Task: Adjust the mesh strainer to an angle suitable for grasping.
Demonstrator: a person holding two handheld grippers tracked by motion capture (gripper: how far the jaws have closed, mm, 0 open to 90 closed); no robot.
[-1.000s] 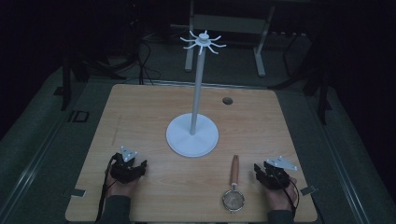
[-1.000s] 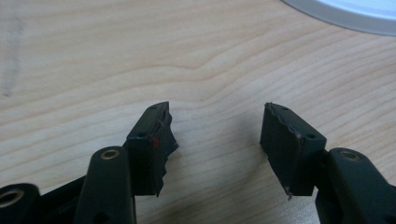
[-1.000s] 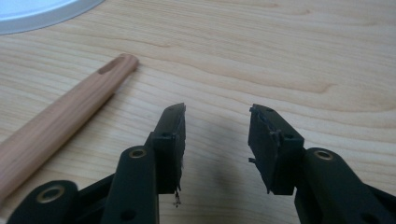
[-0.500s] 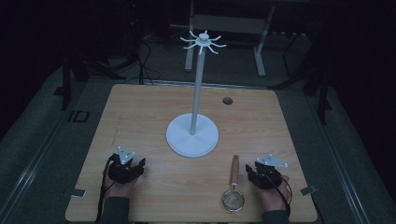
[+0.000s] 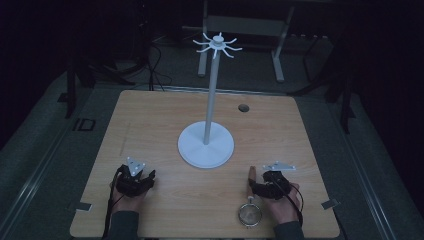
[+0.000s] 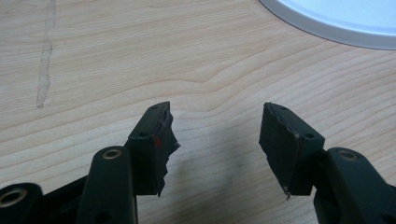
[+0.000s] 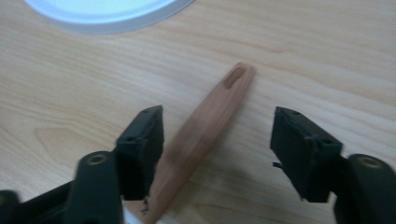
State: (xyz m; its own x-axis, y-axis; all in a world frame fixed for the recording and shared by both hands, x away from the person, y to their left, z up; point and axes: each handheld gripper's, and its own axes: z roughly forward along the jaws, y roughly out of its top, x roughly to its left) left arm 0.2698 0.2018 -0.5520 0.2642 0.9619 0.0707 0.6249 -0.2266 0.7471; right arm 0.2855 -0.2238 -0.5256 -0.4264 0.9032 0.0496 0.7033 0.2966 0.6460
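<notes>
The strainer [image 5: 249,212] lies flat on the table [image 5: 160,125], a small round metal mesh bowl with a thin rim and a long wooden handle [image 7: 201,135]. The handle is smooth, reddish-brown, tapered toward a rounded tip, and near that tip it carries a dark oval slot. In the right gripper view the handle runs up between the two spread jaws of the right gripper [image 7: 217,140], slanting from just inside the left-hand jaw toward the upper middle; it passes very close to that jaw, and contact cannot be judged, while it stands well clear of the other jaw. The tip reaches beyond both jaw ends. The picture is slightly blurred. From above, the right gripper [image 5: 260,187] sits over the handle, with the bowl just nearer the person, beside the hand [image 5: 282,205].

Ahead of this gripper, past the handle tip, lies the white round base [image 7: 107,11] of the stand [image 5: 210,100]: a thin white pole rising from the disc to a ring of curved hooks.

The left gripper [image 6: 215,140] is released too, jaws wide apart over bare wood, its pads [image 6: 161,140] ragged at the edges. The white base [image 6: 336,21] shows ahead of it and to its right. From above it rests near the table's front edge, held in the left hand [image 5: 131,192], well apart from the strainer.
</notes>
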